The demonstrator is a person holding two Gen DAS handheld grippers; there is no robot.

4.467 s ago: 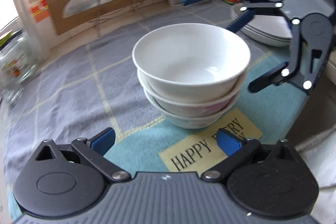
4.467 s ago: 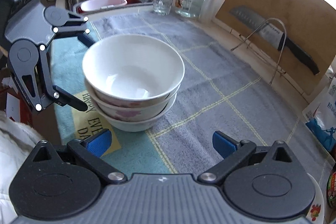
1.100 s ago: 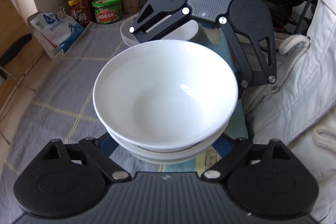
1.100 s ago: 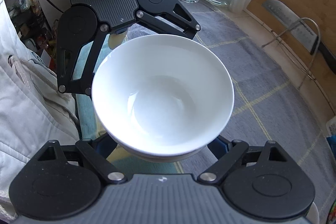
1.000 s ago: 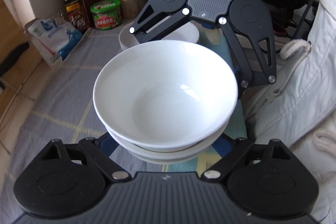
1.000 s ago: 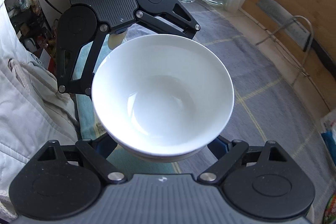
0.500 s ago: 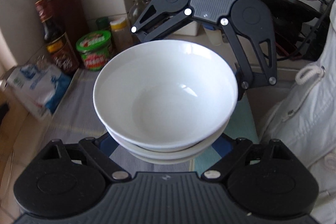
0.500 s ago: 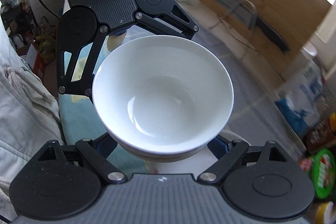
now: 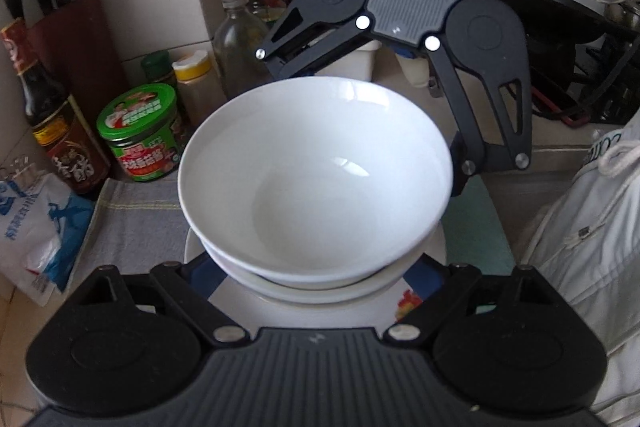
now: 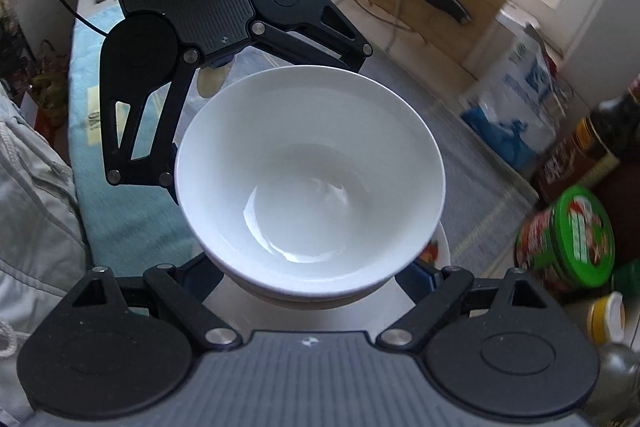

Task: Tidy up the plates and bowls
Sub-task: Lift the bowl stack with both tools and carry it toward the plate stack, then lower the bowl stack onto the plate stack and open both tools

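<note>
Left gripper (image 9: 318,277) sits nearest its own lens, blue pads partly spread and pressed against the lower part of the bowl stack (image 9: 316,187) from either side. Right gripper (image 10: 316,279) does the same from the opposite side, its pads likewise bearing on the low bowls. Judgement: two grips from facing sides are used because the stack is too wide and heavy for a single pinch, and gripping low keeps the nested bowls from sliding apart. The stack hangs clear, directly above the plates (image 9: 344,311), which show as a white surface with a small red flower print under the bowls. Top bowl is plain glossy white, empty and clean, rim roughly level, window highlights inside; the rims of lower bowls peek out below it. Beyond the plates lies the grey checked cloth (image 9: 132,223). Farther off in the left view stand a green-lidded jar (image 9: 140,135), a dark sauce bottle (image 9: 60,131) and oil bottles against the tiled wall. Likely step: carrying the bowls to rest on the plates.
</note>
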